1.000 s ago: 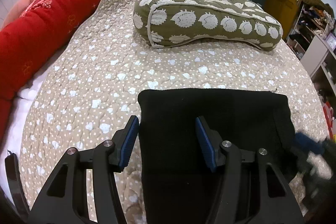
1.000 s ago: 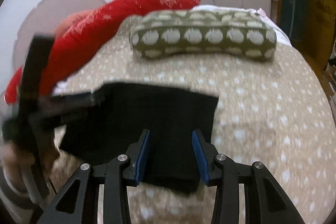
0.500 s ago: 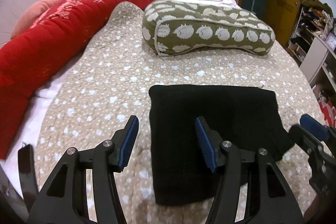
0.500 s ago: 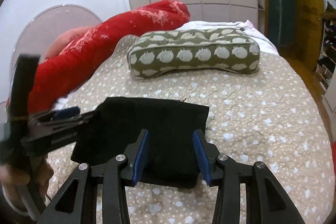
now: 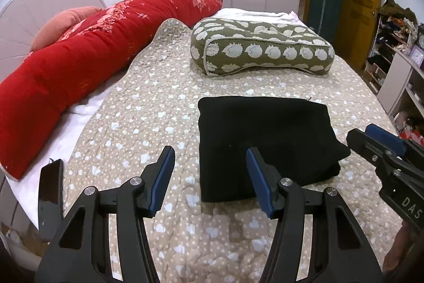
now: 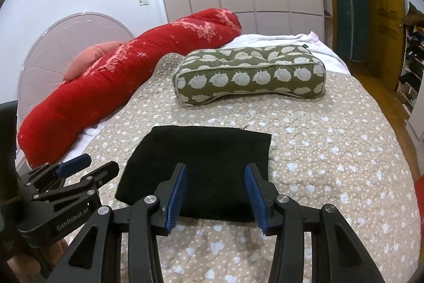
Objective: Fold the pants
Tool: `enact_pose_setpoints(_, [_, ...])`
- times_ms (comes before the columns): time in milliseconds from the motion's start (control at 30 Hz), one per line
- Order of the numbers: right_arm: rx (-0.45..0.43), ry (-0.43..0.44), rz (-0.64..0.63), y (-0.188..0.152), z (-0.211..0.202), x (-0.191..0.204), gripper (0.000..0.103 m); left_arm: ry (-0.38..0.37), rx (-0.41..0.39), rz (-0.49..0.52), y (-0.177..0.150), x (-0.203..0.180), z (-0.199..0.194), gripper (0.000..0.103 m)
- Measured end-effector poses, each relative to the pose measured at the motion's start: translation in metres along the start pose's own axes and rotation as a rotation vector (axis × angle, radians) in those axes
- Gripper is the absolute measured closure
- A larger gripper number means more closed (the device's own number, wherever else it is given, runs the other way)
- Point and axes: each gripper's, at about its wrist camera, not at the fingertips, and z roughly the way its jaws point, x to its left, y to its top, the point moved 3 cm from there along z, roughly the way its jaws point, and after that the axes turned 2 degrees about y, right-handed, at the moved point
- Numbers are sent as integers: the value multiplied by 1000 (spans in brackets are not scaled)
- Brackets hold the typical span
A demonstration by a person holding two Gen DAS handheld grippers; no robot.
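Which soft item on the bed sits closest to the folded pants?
The olive hedgehog-print cushion, just beyond the black pants. The red bolster lies along the far left edge.

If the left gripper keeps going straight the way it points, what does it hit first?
Probably the bedspread just left of the folded black pants. The left gripper is open and empty, and only its right finger lines up with the pants' edge. Depth is unclear.
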Motion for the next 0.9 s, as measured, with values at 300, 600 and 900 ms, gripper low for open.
enact_pose_setpoints(300, [-17,9,-9,-3,-16,10,59,5,-25,7,-5,0,-20,47])
enact_pose_setpoints(600, [-20,20,-11,-3,-21,16,59,4,-41,10,-7,-3,-31,47])
enact_pose_setpoints(900, [-8,13,-4,-6,-18,13,59,1,-29,13,-9,-6,-28,47])
